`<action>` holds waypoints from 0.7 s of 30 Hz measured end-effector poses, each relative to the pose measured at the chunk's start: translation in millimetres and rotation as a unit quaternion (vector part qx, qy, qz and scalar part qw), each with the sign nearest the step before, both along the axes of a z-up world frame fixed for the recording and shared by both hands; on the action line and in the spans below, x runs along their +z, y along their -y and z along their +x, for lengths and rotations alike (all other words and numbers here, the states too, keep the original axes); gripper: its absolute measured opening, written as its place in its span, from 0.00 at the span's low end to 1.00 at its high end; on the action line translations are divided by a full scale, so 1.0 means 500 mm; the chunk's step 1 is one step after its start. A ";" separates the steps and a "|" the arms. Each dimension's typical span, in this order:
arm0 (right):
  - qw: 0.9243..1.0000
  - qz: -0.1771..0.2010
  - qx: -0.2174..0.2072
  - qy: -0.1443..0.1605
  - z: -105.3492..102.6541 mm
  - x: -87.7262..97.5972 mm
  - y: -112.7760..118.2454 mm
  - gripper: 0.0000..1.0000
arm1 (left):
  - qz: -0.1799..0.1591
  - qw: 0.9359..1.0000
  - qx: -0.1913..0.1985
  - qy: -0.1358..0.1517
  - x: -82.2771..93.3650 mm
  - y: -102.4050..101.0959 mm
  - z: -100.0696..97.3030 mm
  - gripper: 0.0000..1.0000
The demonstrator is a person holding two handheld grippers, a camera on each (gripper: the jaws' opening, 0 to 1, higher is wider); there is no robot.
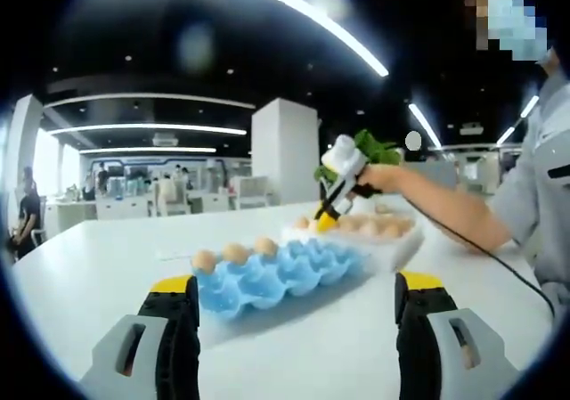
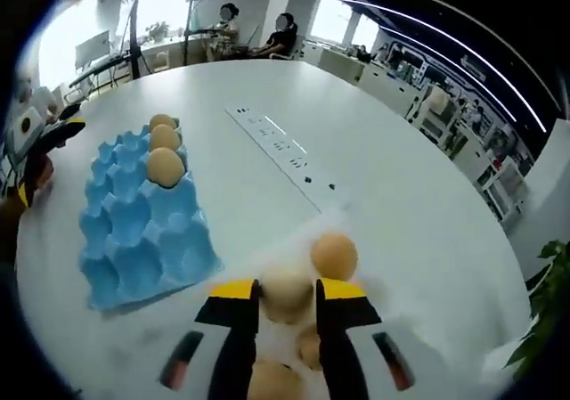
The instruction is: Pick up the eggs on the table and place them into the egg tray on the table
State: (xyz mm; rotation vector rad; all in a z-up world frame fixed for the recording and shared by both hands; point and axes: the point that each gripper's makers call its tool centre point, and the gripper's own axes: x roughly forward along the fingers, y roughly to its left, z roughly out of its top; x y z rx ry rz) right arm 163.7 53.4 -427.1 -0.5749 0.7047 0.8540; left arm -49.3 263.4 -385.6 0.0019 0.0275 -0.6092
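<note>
Pale egg [image 2: 287,291] clamped between right gripper [image 2: 287,304] jaws, beside blue egg tray [image 2: 134,231] holding three tan eggs [image 2: 165,166], left gripper [image 1: 294,306] spread wide before tray.

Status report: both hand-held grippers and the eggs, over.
Left hand-held gripper open, facing the blue egg tray. Right hand-held gripper closing around a pale egg in the white container. Three eggs in tray. Nothing blocking.

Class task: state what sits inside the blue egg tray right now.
Three eggs sit in a row along one edge of the blue egg tray; the other cups visible look empty.
</note>
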 end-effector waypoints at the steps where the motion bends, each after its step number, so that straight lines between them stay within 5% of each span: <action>1: 1.000 0.006 -0.003 -0.001 0.002 0.000 0.001 0.26 | 0.001 1.000 -0.001 -0.002 -0.002 0.001 0.000 0.92; 9: 0.997 0.062 -0.022 -0.035 0.003 -0.004 0.005 0.26 | -0.003 1.000 -0.004 -0.004 -0.001 0.004 -0.001 0.91; 21: 0.999 0.023 -0.022 -0.021 0.003 0.001 0.003 0.25 | 0.002 1.000 -0.002 -0.004 -0.003 -0.001 -0.001 0.91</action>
